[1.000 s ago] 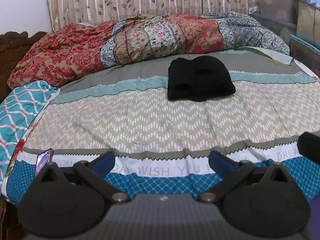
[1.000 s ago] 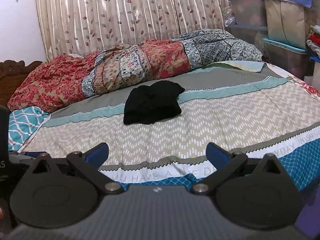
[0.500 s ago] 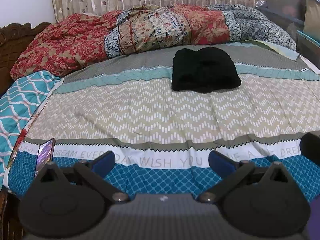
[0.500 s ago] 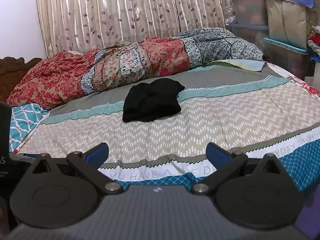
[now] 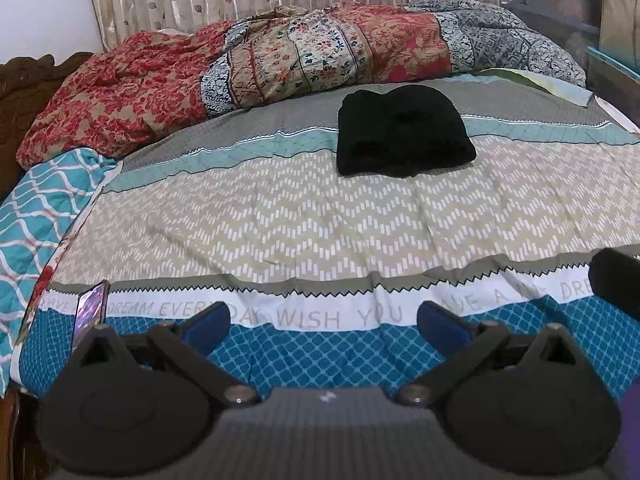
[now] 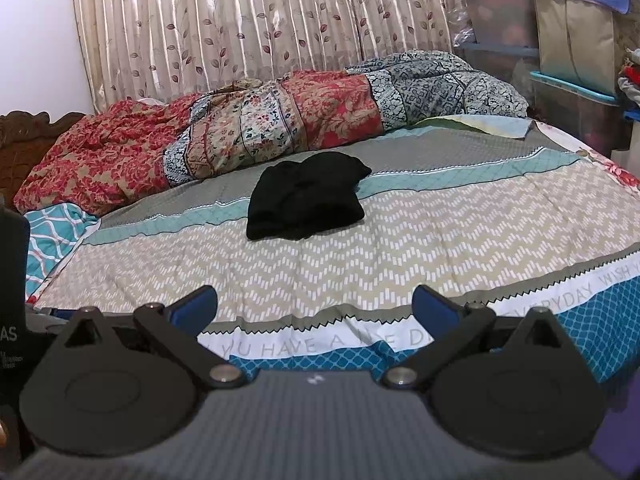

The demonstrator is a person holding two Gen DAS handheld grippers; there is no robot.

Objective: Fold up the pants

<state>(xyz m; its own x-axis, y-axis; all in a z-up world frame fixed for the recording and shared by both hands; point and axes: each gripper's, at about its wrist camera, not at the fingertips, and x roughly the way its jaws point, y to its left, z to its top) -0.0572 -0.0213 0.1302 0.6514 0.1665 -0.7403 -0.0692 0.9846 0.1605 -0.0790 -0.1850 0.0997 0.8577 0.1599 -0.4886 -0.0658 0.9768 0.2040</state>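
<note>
Even, moderate indoor lighting; strong fisheye distortion at the edges.

Both views are lit softly and evenly, with no single source seen. Sheen is caught on the pleats of the curtain (image 6: 256,32), brightest in the right wrist view. Only faint shadows are cast in the wrinkles of the bedspread (image 5: 320,224), and almost no detail is resolved in the black pants (image 5: 402,132), which are rendered as a dark mass. Straight lines are bowed toward the frame borders, and the top corners of the left wrist view are vignetted black. The foreground gripper bodies are rendered slightly soft; the printed lettering on the bedspread is kept legible.
</note>
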